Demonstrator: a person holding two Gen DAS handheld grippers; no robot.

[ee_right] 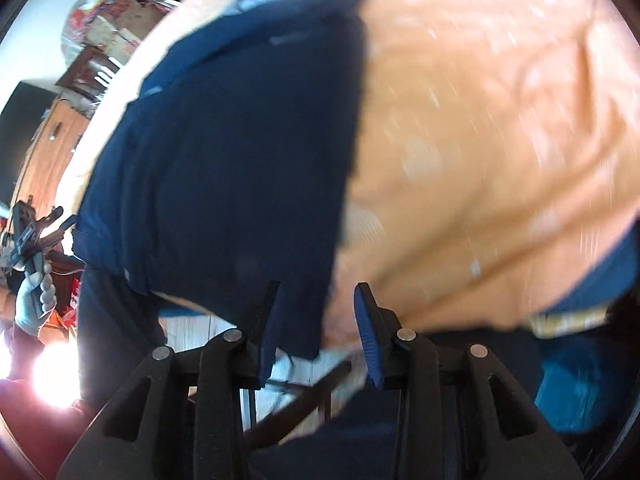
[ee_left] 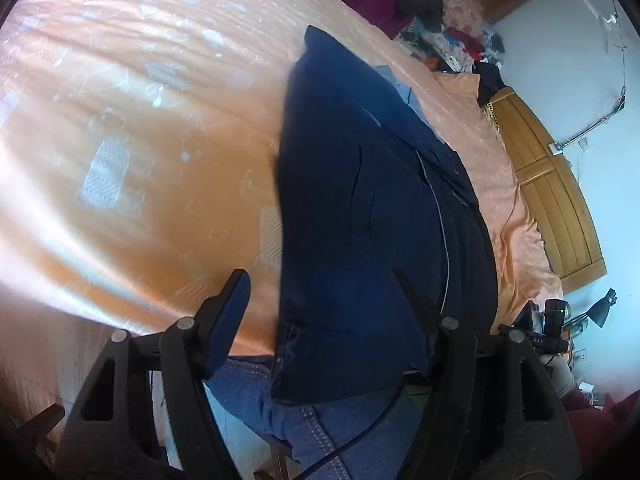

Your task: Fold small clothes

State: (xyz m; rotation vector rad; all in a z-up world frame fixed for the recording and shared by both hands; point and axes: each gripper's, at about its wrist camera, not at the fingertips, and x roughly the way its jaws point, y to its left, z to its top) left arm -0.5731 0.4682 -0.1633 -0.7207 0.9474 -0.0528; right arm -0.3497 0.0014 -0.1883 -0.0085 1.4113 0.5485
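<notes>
A dark navy garment [ee_left: 360, 184] lies on the orange bedspread [ee_left: 140, 120] and hangs over the near edge of the bed. My left gripper [ee_left: 320, 304] is open, its jaws wide apart on either side of the garment's hanging near end. In the right wrist view the same garment [ee_right: 240, 140] lies on the bedspread [ee_right: 480, 120]. My right gripper [ee_right: 318, 316] is open, with a hanging corner of the cloth between its jaws against the left finger. The left gripper also shows in the right wrist view [ee_right: 32, 232], held in a gloved hand.
A wooden headboard [ee_left: 552, 192] runs along the right of the bed. Piled clothes and clutter [ee_left: 420, 12] sit at the far end. The person's jeans [ee_left: 300, 408] are against the near edge. A lamp [ee_left: 600, 308] stands at the right.
</notes>
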